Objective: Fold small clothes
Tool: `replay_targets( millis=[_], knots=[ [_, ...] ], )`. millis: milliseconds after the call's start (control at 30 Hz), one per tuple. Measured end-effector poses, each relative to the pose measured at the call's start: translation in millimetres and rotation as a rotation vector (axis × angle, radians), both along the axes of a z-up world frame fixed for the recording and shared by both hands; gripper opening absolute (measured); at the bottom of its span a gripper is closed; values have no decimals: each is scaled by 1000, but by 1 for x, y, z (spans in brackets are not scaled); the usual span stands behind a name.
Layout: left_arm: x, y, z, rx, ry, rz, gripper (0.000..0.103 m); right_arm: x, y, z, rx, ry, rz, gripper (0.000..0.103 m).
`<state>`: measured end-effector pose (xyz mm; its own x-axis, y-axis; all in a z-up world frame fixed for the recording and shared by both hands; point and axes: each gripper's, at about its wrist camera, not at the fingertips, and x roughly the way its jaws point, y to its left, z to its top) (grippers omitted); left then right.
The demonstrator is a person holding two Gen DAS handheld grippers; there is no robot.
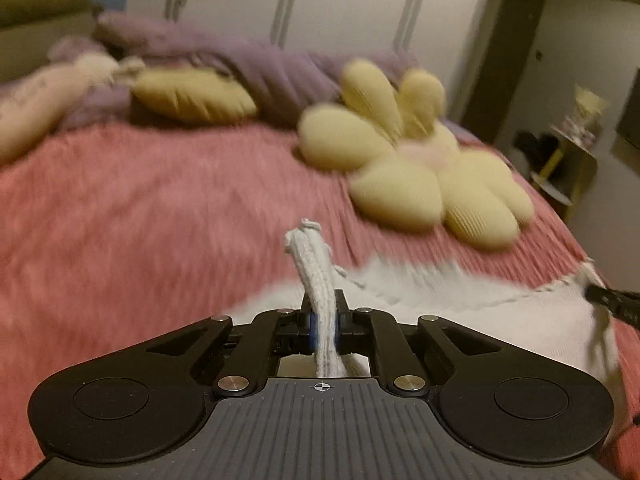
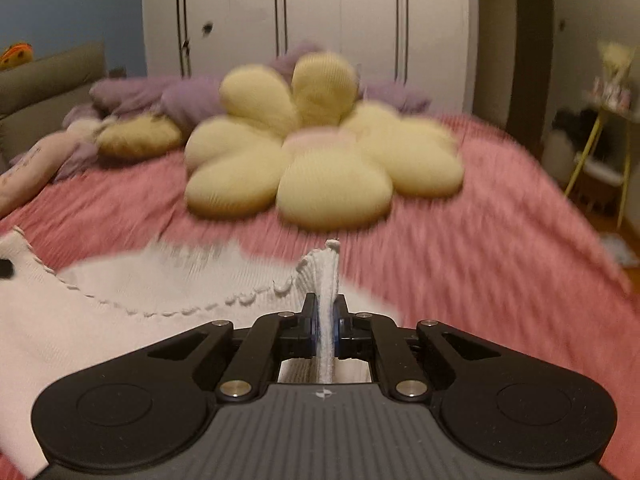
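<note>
Both grippers, left gripper (image 1: 325, 322) and right gripper (image 2: 325, 320), pinched the white knit top (image 2: 132, 288); it might have slipped free because each held only a thin bunch.

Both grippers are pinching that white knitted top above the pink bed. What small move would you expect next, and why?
Probably carry the held edge forward and lower it, folding the white top over itself. The left gripper and right gripper each pinch a bunched corner, with the scalloped edge hanging between them over the pink bedspread.
</note>
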<state>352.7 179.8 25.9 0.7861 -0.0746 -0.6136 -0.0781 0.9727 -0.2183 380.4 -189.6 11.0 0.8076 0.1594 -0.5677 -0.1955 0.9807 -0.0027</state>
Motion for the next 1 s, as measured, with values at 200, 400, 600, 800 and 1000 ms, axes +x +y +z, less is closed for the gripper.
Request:
replay_targets(
  millis=[200,400,600,800,1000],
  knots=[
    [56,-7,-28,61,16,81,10,65,18,-4,-44,-15,-111,6],
    [59,-8,-72,78,146,90,27,84,24,-40,-77,54,-152,28],
    [-11,17,-64,-59,115,54,51,14,17,-35,-24,24,-33,40],
    [-52,21,-77,-152,194,60,49,-55,17,-46,-38,50,46,36],
    [-55,10,-79,-155,225,52,40,-79,9,-56,-44,112,19,18]
  ],
)
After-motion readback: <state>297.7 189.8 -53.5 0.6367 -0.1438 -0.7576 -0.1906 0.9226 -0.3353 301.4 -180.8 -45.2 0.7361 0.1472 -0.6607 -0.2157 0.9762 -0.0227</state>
